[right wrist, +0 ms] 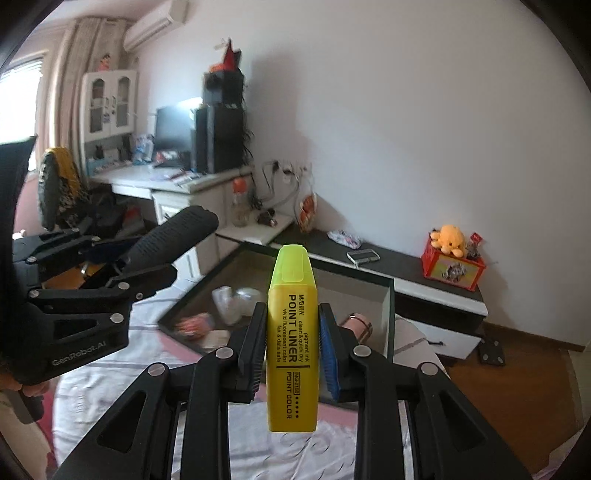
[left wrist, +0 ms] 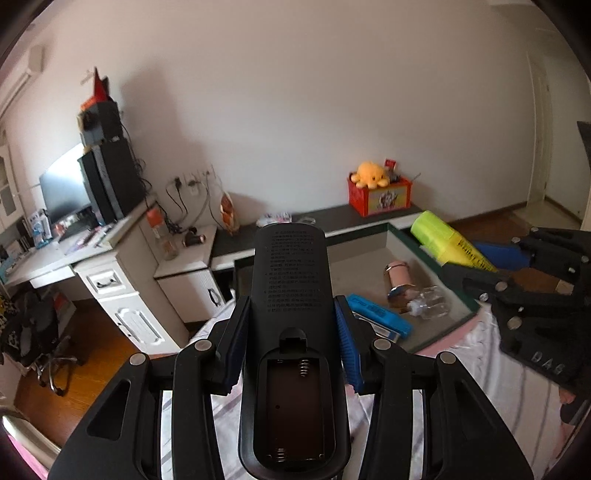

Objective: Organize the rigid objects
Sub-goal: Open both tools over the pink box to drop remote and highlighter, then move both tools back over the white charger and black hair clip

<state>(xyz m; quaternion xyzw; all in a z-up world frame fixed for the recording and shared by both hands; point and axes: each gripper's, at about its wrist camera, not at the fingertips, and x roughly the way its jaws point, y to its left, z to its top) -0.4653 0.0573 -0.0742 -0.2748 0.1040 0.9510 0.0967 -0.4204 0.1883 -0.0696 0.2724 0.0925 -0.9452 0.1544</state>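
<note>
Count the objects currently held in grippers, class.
2. A black remote control sits clamped in the left gripper; a yellow highlighter sits clamped in the right gripper.

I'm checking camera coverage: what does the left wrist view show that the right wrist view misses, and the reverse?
Only the left wrist view: the remote's empty battery bay and a blue case in the tray. Only the right wrist view: the highlighter's printed label, an air conditioner, and a phone. Both: the green-rimmed tray, the orange plush and each other's gripper.
</note>
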